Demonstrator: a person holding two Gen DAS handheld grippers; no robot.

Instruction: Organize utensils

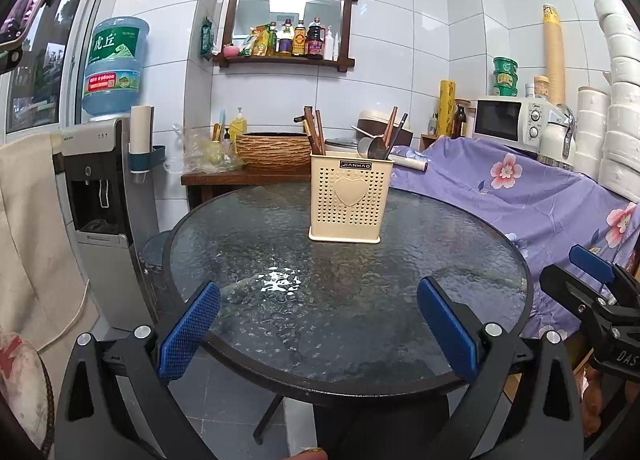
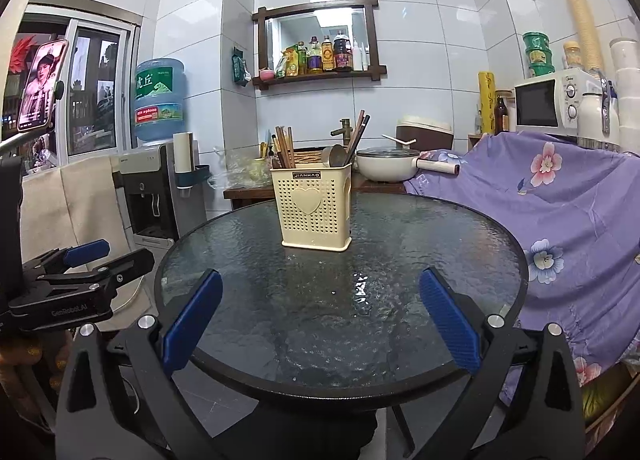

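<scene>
We hold the left hand-held gripper and the right hand-held gripper spread wide and grasping nothing, both at the near edge of the round glass counter. The cream utensil holder stands upright toward the far side, with chopsticks and a metal ladle inside it.
</scene>
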